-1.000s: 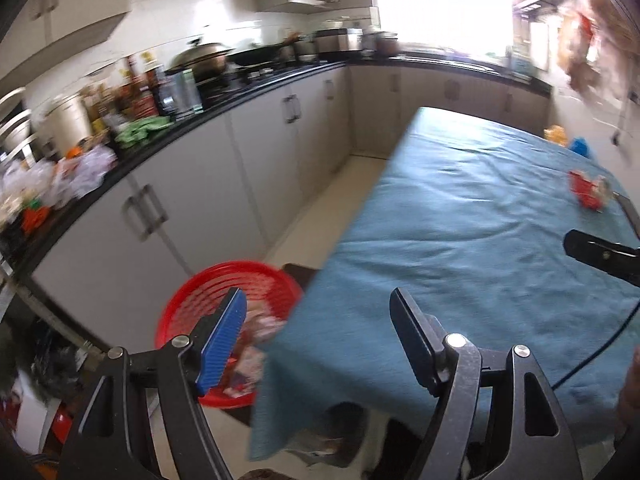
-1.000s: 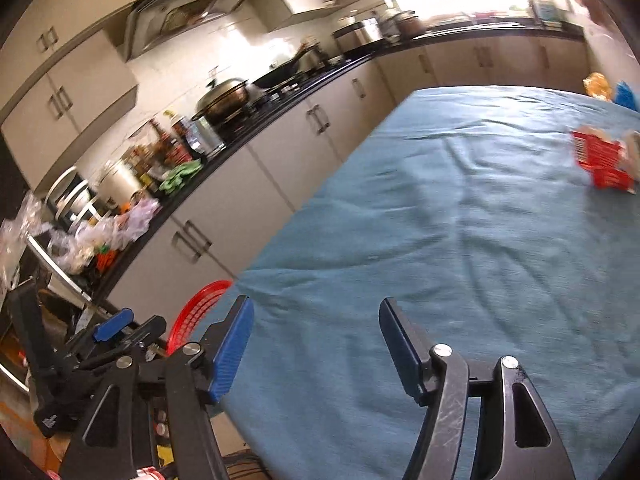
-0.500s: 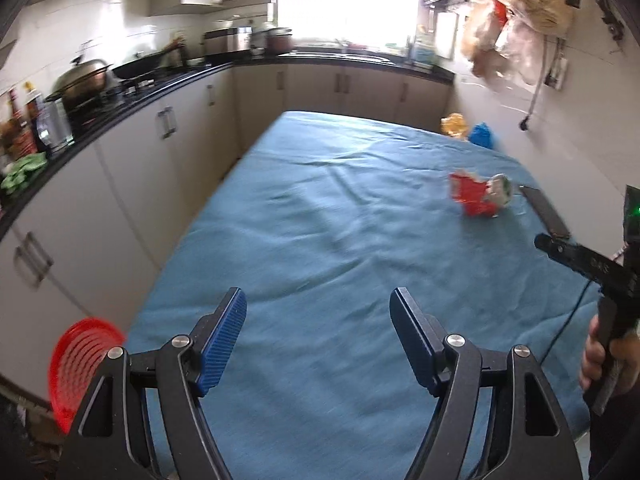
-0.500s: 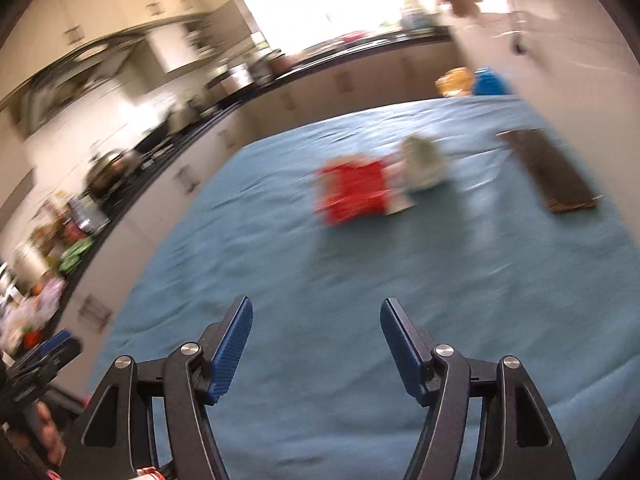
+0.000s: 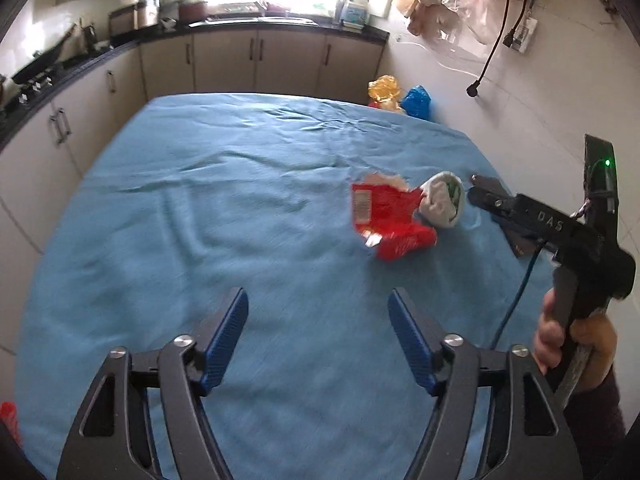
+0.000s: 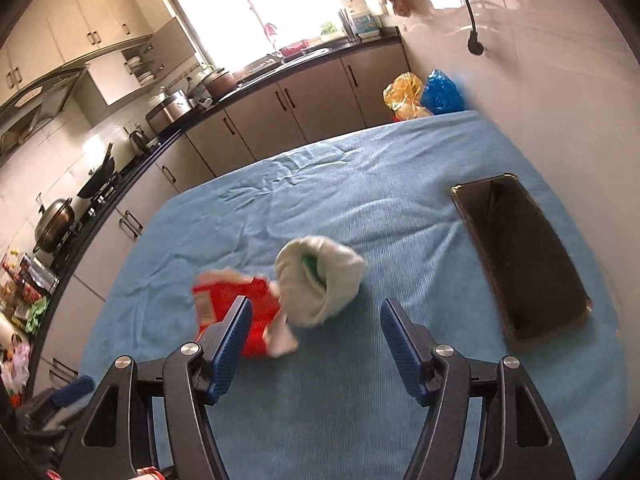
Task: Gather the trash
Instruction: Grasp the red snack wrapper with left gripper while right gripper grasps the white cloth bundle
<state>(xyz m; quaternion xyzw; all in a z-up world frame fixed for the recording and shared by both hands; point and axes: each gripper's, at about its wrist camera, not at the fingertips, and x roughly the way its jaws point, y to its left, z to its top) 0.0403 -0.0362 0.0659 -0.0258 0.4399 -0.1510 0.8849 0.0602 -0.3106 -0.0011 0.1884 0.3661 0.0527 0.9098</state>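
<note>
A crumpled red wrapper (image 5: 384, 220) (image 6: 240, 304) and a white wad with green print (image 5: 442, 200) (image 6: 320, 284) lie touching on the blue tablecloth (image 5: 200, 240). My left gripper (image 5: 318, 304) hovers over bare cloth short of them, its jaws closing with nothing between them. My right gripper (image 6: 314, 316) is open just in front of the white wad, the wrapper beside its left finger (image 6: 230, 340). In the left wrist view the right gripper (image 5: 474, 180) has its tip beside the white wad and a hand (image 5: 572, 340) on its handle.
A dark phone (image 6: 520, 256) lies on the cloth right of the trash. Yellow and blue bags (image 5: 400, 96) sit past the table's far edge. Kitchen cabinets (image 5: 256, 60) run along the back and left. A sliver of red basket (image 5: 8, 412) shows at bottom left.
Both grippers swung from the left table edge and red basket toward the table's right side. The red wrapper and white wad now lie much closer to both.
</note>
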